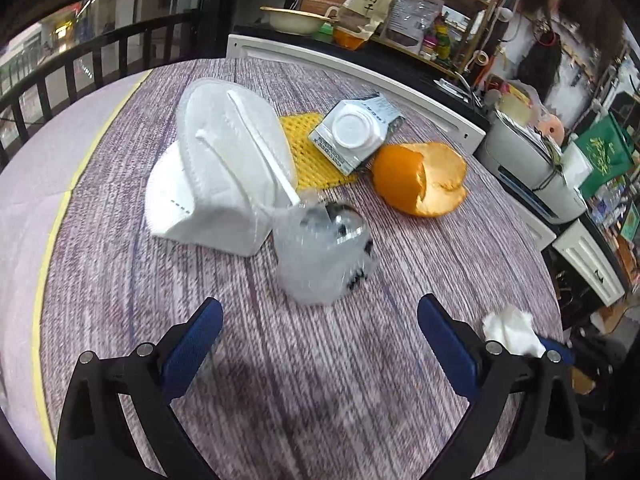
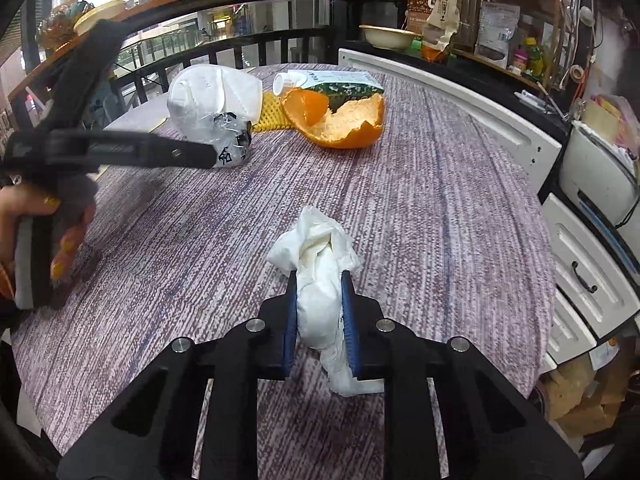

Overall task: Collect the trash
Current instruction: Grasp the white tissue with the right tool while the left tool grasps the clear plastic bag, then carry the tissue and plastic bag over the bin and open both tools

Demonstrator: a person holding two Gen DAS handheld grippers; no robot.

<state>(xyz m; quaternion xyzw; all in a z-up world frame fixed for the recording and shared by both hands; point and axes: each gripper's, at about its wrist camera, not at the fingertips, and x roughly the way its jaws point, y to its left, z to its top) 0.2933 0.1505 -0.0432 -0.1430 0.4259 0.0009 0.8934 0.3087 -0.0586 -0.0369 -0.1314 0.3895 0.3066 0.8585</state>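
Observation:
My right gripper is shut on a crumpled white tissue just above the table; the tissue also shows in the left wrist view. My left gripper is open and empty, just short of a crumpled clear plastic wrapper, which also shows in the right wrist view. Behind it lie a white face mask, a yellow foam net, a small milk carton on its side and an orange peel.
The round table has a purple-grey woven cloth with a yellow edge at the left. A white cabinet curves along the far right side. A black railing stands behind the table at the left. Cluttered shelves are at the back.

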